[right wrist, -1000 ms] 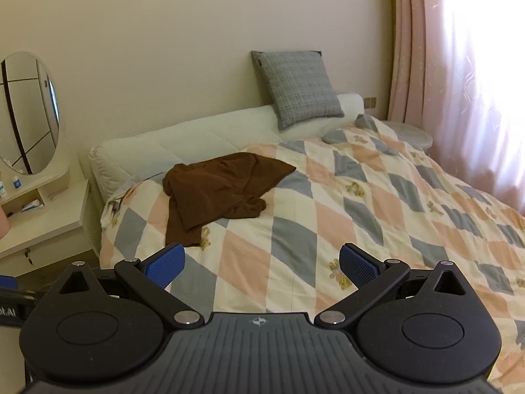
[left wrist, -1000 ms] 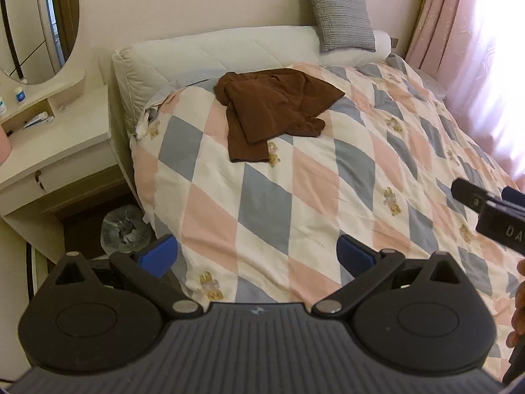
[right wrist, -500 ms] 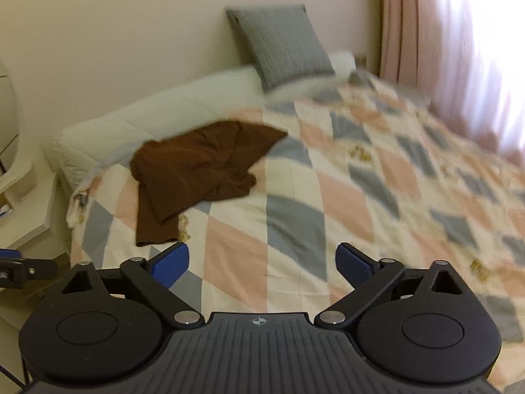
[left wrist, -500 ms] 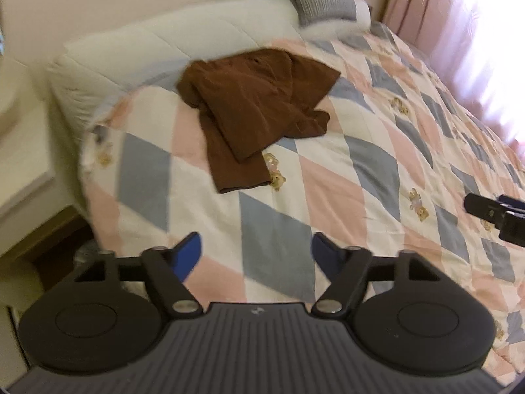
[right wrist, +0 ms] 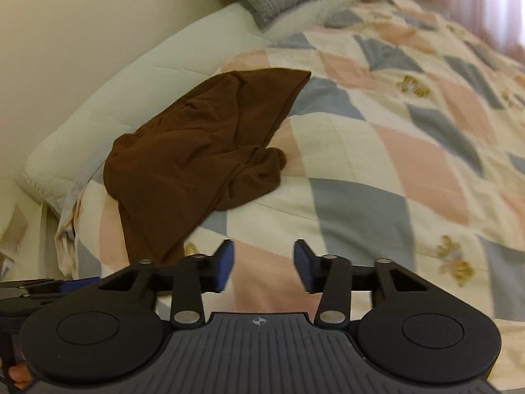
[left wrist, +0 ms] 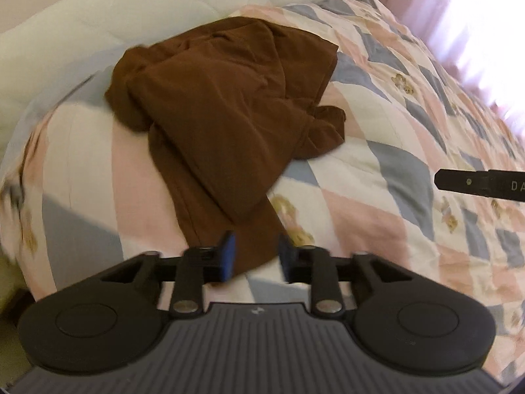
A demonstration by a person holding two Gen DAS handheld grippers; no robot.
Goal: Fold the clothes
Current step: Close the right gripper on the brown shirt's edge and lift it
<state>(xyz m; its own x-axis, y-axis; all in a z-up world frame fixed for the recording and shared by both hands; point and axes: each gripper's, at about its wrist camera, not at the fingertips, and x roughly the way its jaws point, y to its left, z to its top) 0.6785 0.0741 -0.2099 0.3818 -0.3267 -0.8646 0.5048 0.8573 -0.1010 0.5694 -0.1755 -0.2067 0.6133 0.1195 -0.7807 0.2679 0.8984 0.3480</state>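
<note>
The brown garment (left wrist: 226,105) lies crumpled on the checked quilt (left wrist: 387,170) near the white headboard cushion (left wrist: 98,16). Its nearest hem sits between the parted fingers of the left gripper (left wrist: 255,256). The right gripper (right wrist: 264,262), fingers apart, hovers just beside that hem, over bare quilt.

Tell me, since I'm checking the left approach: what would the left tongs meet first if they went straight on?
Most likely the brown garment: its near hem already shows between the open left tongs, lying on the checked quilt. How far above the cloth they are is unclear.
</note>
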